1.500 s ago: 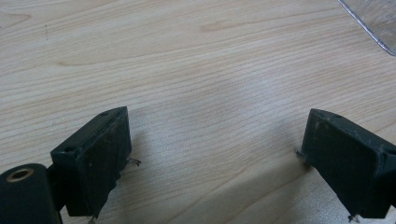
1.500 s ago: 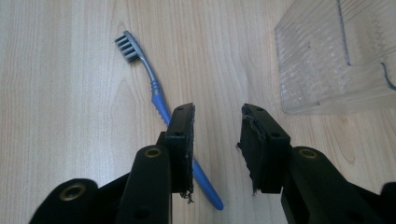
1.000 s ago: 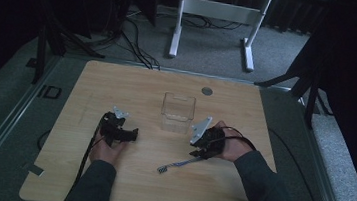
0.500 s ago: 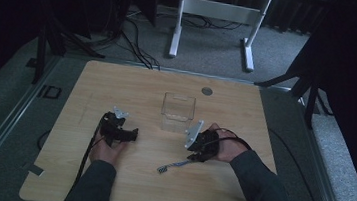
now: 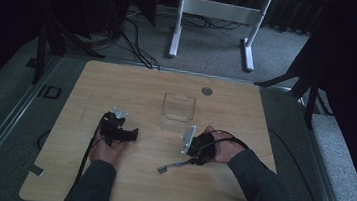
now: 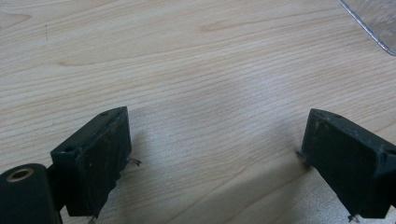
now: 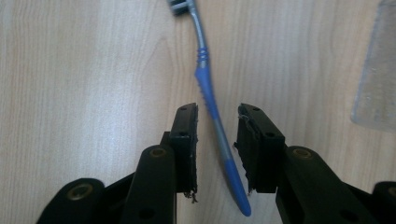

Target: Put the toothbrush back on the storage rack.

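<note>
A blue and grey toothbrush [image 7: 210, 98] lies flat on the wooden table, its head pointing away from the right gripper; in the high view the toothbrush [image 5: 172, 166] is in front of the right hand. My right gripper [image 7: 218, 112] straddles its handle. Its jaws have just been closing, with a narrow gap still on each side, so it is open. My right gripper [image 5: 191, 157] sits low over the table. My left gripper [image 5: 130, 134] rests at the left, and my left gripper [image 6: 219, 126] is wide open over bare wood.
A clear plastic box [image 5: 178, 109] stands at the table's middle, just beyond both hands; the box [image 7: 376, 70] edges into the right gripper view and the box [image 6: 373, 18] into the left gripper view. A round grey disc [image 5: 207, 90] lies near the table's [image 5: 118, 84] far edge.
The right hand has shifted slightly left and toward the person, down onto the toothbrush's handle end. The left hand has stayed put.
</note>
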A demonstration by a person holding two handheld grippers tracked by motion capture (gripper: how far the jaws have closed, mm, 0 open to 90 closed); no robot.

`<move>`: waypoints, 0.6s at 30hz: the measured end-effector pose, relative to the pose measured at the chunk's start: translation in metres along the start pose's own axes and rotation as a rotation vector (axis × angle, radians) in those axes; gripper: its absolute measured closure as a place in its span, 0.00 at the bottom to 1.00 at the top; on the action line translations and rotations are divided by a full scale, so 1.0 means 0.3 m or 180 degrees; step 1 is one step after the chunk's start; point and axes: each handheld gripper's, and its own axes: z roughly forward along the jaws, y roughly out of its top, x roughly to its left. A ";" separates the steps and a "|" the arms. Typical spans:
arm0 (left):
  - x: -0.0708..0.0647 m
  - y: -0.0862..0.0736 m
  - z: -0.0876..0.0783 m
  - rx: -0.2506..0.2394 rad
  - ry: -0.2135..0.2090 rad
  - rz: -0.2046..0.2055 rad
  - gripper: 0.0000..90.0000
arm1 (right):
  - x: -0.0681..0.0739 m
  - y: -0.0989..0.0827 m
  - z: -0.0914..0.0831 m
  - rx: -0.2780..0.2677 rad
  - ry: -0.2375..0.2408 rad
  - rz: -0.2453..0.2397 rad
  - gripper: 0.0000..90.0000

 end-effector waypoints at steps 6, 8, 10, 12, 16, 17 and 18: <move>0.000 0.000 0.000 0.0000 0.0001 0.0000 0.09 | 0.007 0.002 0.016 0.0113 0.0015 -0.0070 0.75; 0.000 0.000 0.000 0.0000 0.0000 0.0000 0.09 | 0.008 0.003 0.017 0.0132 0.0016 -0.0088 0.75; 0.000 0.000 0.000 0.0000 0.0000 0.0001 0.09 | 0.009 0.009 0.019 0.0192 0.0014 -0.0127 0.76; 0.000 0.000 0.000 0.0001 0.0000 0.0001 0.09 | 0.008 0.019 0.022 0.0218 0.0021 -0.0150 0.76; 0.000 0.000 0.000 0.0000 0.0000 0.0001 0.09 | 0.005 0.031 0.031 0.0261 0.0028 -0.0185 0.76; 0.000 0.000 0.000 0.0001 0.0000 0.0001 0.09 | 0.005 0.035 0.035 0.0272 0.0034 -0.0192 0.76; 0.000 0.000 0.000 0.0001 0.0000 0.0000 0.09 | 0.004 0.038 0.037 0.0290 0.0041 -0.0205 0.76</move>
